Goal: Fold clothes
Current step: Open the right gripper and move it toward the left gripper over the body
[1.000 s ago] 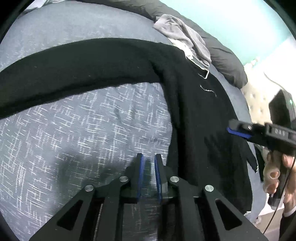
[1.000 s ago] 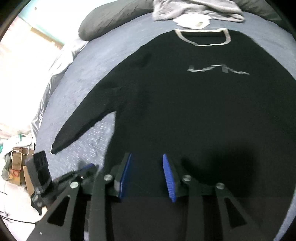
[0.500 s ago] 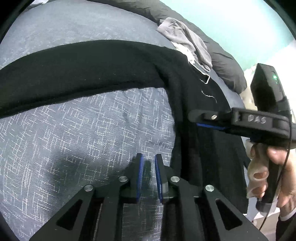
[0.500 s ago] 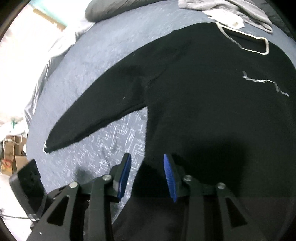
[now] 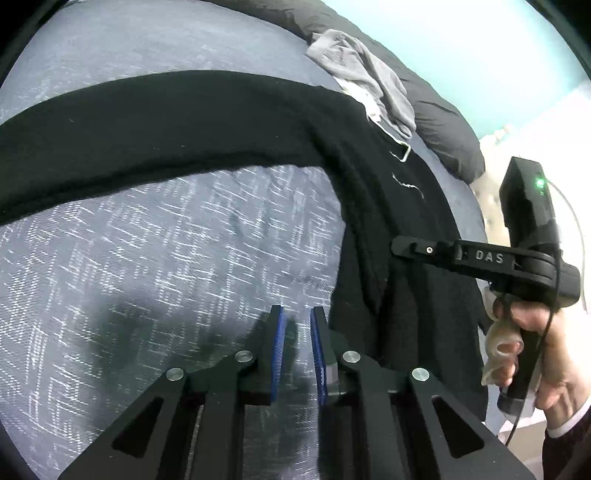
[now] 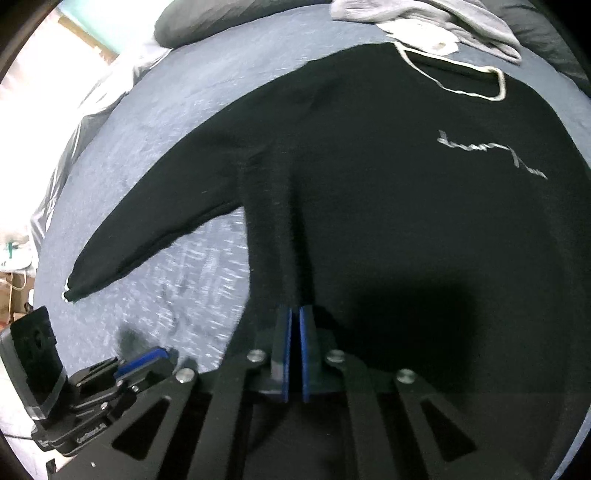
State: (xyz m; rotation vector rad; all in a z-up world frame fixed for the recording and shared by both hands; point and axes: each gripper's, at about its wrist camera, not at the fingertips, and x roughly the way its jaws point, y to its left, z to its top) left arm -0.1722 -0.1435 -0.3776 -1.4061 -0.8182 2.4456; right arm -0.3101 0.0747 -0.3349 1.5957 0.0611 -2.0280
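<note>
A black sweater [image 6: 406, 203] with a pale neckline and a silver script logo lies face up on the blue-grey bedspread [image 5: 166, 251]. Its sleeve [image 5: 147, 129] stretches off to the left. My right gripper [image 6: 295, 312] is shut on a pinch of the sweater's side, below the armpit, and a ridge of fabric runs up from the pads. From the left wrist view the right gripper [image 5: 397, 247] sits over the sweater body, held by a hand [image 5: 528, 332]. My left gripper [image 5: 295, 317] hovers over bare bedspread just left of the sweater's edge, pads slightly apart, holding nothing.
A crumpled grey garment [image 6: 461, 22] lies beyond the neckline. Dark pillows [image 5: 443, 122] line the head of the bed. The bed's edge drops away at the left of the right wrist view, with clutter on the floor [image 6: 14, 291]. My left gripper [image 6: 162, 358] shows low left there.
My right gripper swung left to the sweater's side edge, came down and went from open to shut on the fabric. My left gripper stayed over the bedspread with the same narrow gap.
</note>
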